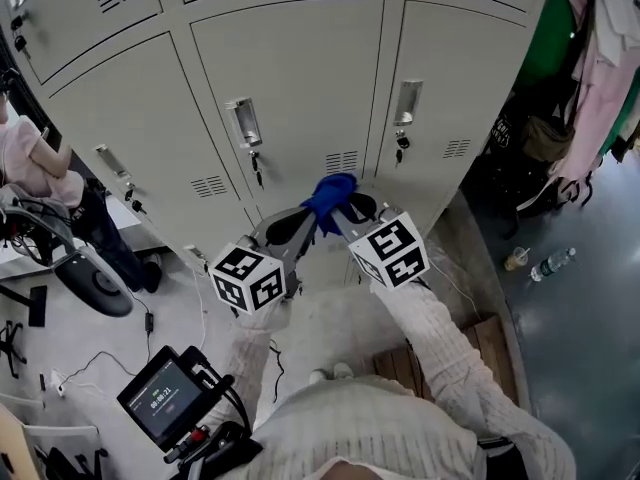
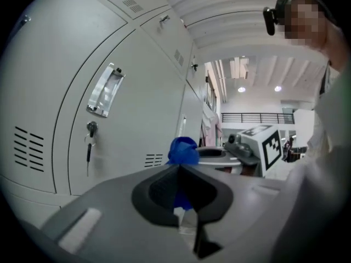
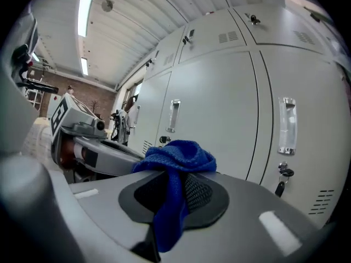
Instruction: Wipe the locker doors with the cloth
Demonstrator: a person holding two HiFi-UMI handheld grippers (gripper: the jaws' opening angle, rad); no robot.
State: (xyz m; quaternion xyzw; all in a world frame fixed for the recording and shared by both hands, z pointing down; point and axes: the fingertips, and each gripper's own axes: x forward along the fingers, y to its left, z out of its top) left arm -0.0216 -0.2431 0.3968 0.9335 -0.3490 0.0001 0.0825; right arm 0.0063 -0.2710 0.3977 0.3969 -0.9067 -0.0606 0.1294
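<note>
Right gripper view, bunched blue cloth (image 3: 178,156), seemingly waffle-knit

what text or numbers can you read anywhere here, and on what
Nothing reads clearly.
Small screen: light digits, too small to read.
Marker cubes: black and white square patterns only, no letters.
Bottle on the floor: label too small to read.
Locker doors: no labels or numbers visible.
Cloth: no print.

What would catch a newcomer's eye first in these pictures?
The bright blue cloth, at centre, pinched by both the left tool and the right tool before the pale grey locker doors. Then the black-and-white marker cubes on both tools, just below it.
</note>
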